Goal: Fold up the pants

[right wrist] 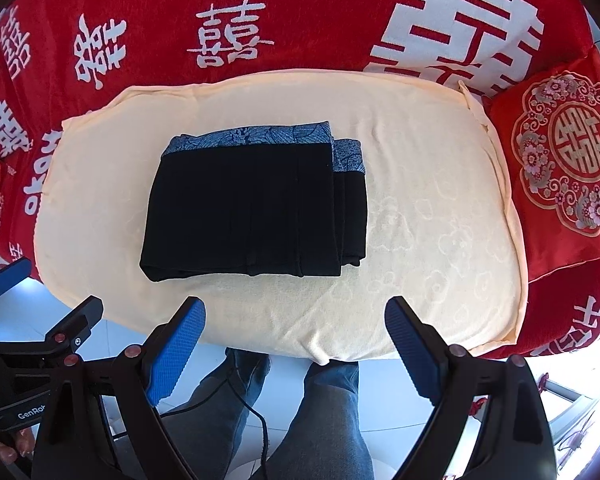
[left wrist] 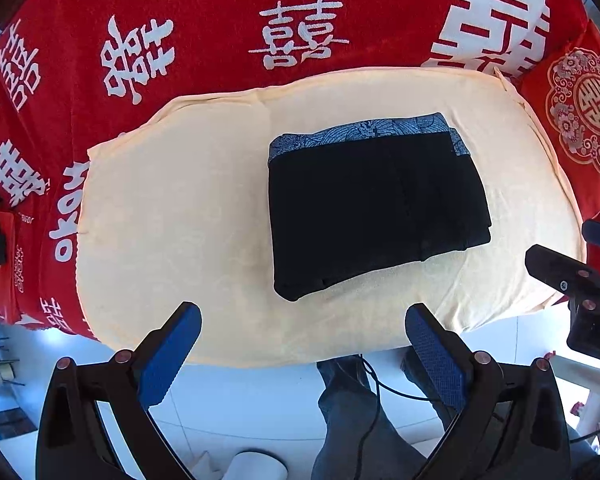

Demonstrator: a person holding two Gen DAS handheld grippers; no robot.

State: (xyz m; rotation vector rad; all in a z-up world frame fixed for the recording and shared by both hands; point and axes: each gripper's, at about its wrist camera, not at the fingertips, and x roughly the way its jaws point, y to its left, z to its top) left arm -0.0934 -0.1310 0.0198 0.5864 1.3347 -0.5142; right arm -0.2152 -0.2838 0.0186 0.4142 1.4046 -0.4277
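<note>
1. The red cover (left wrist: 204,8) with white characters lies over the whole surface, and a cream towel (left wrist: 172,208) is spread on it.
2. The pants (left wrist: 376,204) lie near the middle of the towel, already folded into a compact black rectangle. A blue patterned band (left wrist: 364,130) shows along the far edge. The fold looks finished, or nearly so.
3. The cloth looks soft and light, with no stiffness. The stacked layers will probably slide on each other if only the top layer is pulled. A safer hold, by this judgement, is at the near edge or at a side edge, with all layers pinched together.
4. The left gripper (left wrist: 302,316) hangs over the near edge of the towel, in front of the pants and apart from them. Its jaws are wide apart and hold nothing.
5. The right gripper (right wrist: 296,312) hangs in the same way, jaws also wide apart and empty.
6. The right wrist view shows the right side of the pants better: a lower layer sticks out there, with its own piece of band. It shows also the red cushion (right wrist: 560,160) more fully. The left wrist view shows the near right corner of the stack, where the layers are slightly uneven.
7. Below, both views show the person's legs (right wrist: 332,408) and a thin black cable (right wrist: 240,392).
</note>
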